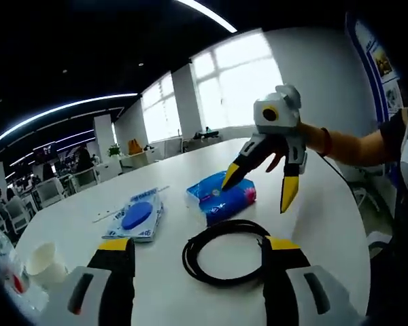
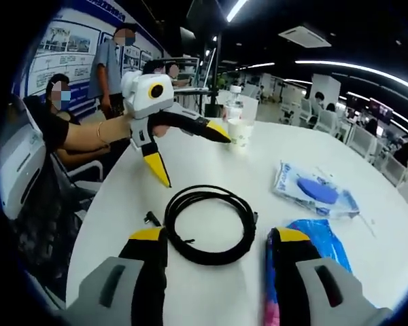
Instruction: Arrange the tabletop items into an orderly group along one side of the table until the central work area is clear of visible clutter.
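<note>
A black coiled cable lies on the round white table, just ahead of my left gripper, whose jaws stand open around its near side. Beyond the cable sits a blue tissue pack. My right gripper hovers open over the pack, one yellow fingertip at its top edge. In the right gripper view, the cable lies in front of my open right gripper, and the tissue pack sits against the outside of its right jaw. The left gripper is open beyond the cable.
A flat wet-wipes pack with a blue lid lies left of the tissues, also in the right gripper view. A paper cup and a water bottle stand at the table's edge. People and office chairs are close to the table.
</note>
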`<state>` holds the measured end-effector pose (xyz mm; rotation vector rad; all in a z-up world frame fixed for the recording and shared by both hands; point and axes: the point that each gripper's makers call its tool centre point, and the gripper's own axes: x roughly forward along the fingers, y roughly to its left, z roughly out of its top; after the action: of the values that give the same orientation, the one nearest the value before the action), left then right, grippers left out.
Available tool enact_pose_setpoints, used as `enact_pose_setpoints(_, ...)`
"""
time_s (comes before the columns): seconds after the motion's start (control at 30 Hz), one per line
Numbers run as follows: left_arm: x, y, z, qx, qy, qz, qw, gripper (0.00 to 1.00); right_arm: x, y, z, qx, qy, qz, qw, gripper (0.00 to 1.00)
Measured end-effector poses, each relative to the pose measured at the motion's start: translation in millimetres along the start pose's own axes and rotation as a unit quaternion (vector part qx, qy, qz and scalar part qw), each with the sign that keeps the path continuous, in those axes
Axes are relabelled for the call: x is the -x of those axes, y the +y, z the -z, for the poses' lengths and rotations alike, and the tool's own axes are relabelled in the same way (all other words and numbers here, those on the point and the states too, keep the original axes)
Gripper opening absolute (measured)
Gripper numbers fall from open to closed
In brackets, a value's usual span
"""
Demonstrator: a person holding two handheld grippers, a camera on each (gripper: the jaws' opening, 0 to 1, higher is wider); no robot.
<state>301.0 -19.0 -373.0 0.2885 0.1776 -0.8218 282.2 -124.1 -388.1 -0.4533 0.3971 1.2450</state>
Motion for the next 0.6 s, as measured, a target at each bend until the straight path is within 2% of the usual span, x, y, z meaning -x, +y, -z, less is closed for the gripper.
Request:
enact_pose_setpoints(0.1,-0.3,0.7,-0.2,0.002,-0.003,-0.001,1.0,0.8,0.8,-0.7,-0.4,-0.001,-0.002,0.001,1.0,0.61)
enact_pose_setpoints(0.6,0.4,8.5,-0.9,0.018,-0.009,-0.015,0.9997,0.81,3.9,-13.8,-2.3,-0.015,-0.009,0.023,0.9996,0.62)
